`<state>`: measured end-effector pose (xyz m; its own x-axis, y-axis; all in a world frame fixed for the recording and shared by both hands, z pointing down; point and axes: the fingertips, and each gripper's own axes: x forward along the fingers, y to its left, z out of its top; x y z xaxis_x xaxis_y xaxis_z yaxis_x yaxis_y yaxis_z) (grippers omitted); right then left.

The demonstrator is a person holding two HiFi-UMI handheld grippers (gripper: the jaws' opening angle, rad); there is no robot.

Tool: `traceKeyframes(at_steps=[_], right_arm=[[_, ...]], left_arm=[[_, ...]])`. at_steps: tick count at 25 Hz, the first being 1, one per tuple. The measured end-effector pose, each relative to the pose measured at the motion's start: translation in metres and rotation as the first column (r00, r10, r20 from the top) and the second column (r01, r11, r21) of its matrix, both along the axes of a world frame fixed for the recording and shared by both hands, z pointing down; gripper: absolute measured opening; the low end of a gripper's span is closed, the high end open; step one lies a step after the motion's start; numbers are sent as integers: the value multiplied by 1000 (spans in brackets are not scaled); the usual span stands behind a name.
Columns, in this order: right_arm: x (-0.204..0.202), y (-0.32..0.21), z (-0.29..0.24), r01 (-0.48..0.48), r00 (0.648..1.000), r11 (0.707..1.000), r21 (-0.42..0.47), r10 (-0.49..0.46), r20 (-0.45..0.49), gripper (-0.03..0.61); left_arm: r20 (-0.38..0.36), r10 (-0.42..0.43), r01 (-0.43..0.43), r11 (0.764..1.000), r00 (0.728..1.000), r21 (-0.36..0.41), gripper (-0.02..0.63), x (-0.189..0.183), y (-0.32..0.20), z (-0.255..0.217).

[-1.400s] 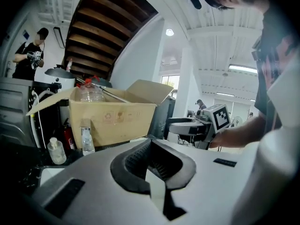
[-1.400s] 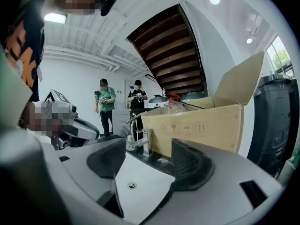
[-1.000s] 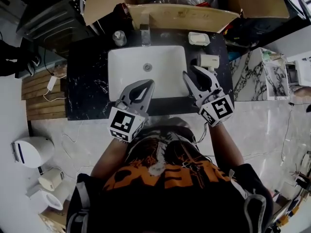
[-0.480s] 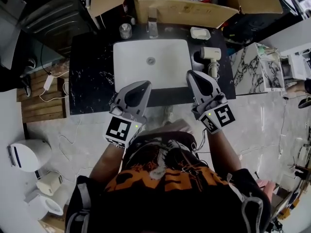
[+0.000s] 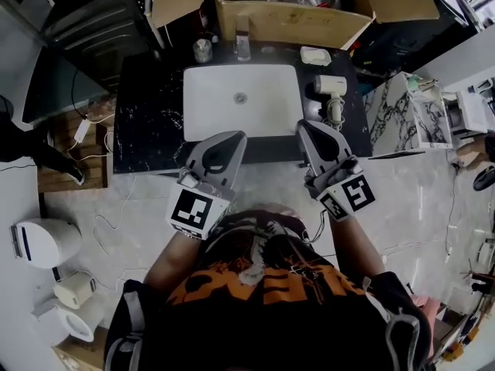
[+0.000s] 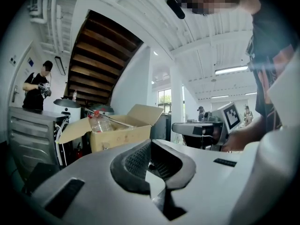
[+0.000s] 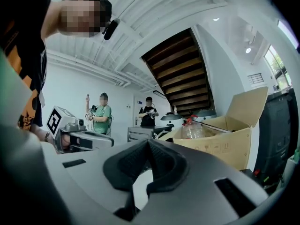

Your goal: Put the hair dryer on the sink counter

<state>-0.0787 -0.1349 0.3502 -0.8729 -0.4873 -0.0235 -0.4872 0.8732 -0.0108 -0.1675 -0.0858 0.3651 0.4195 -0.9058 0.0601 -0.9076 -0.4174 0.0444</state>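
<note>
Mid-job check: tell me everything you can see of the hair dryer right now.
The hair dryer is small and white, plastic by its look, with a short barrel and a handle pointing toward the person. It lies flat on the black marbled sink counter, right of the white basin. Nothing grips it: the right hand-held gripper is shut and empty, close to the handle's end, apparently not touching. Any cord is too small to make out.

Held left gripper (image 5: 232,137) and right gripper (image 5: 305,126) out in front on bent arms, side by side, apart. Both jaws pressed together, empty, tips angled slightly toward each other.
</note>
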Motion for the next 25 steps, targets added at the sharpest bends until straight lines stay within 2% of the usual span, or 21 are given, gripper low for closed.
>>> traceKeyframes(at_steps=[4,12,25], right_arm=[[3,7,-5,18,1000,1000,1,-18,24,14],[-5,22,-16,90,996,995,53,-90,11,14],[-20,24,-14,120,992,992,33,-121,36,14]], left_arm=[[4,-14,14,1000,1000,13,23,14,12,-10],[11,-11,10,1000,1000,17,23,32,10,-20],[3,-9,9,1000,1000,26,23,24,3,-21]])
